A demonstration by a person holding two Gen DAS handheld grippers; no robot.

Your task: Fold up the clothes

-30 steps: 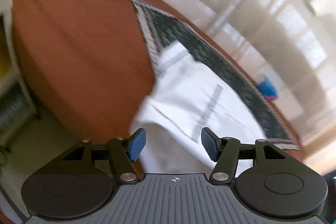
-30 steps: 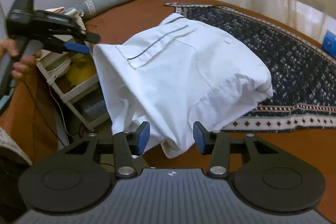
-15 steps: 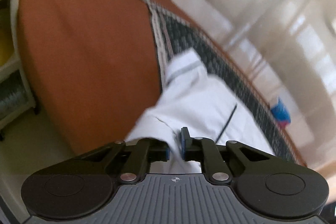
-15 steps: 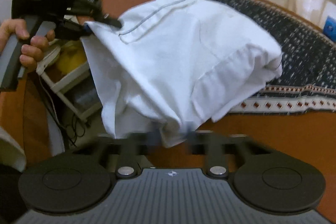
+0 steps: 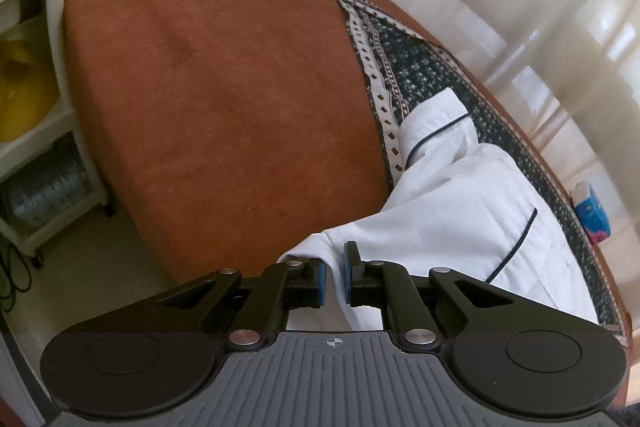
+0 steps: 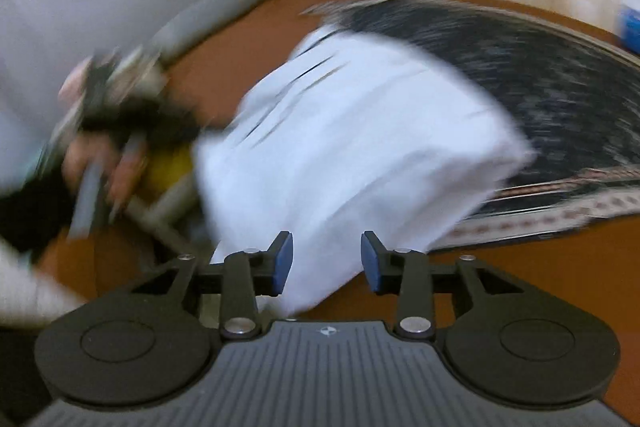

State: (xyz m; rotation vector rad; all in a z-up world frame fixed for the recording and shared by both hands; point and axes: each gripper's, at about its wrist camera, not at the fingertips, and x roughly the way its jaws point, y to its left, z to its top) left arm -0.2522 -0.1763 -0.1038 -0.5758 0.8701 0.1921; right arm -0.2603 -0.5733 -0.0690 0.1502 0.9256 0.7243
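The white shirt (image 5: 460, 211) lies half on the patterned rug (image 5: 424, 67) and spills over the near edge of the brown bed (image 5: 224, 99). The left gripper (image 5: 335, 279) pinches its hem tight, likely to lift it for a fold. The right gripper (image 6: 326, 259) is opening, cloth loose between its jaws.

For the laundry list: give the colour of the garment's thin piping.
Dark navy piping on the white garment; clearest in the left wrist view.
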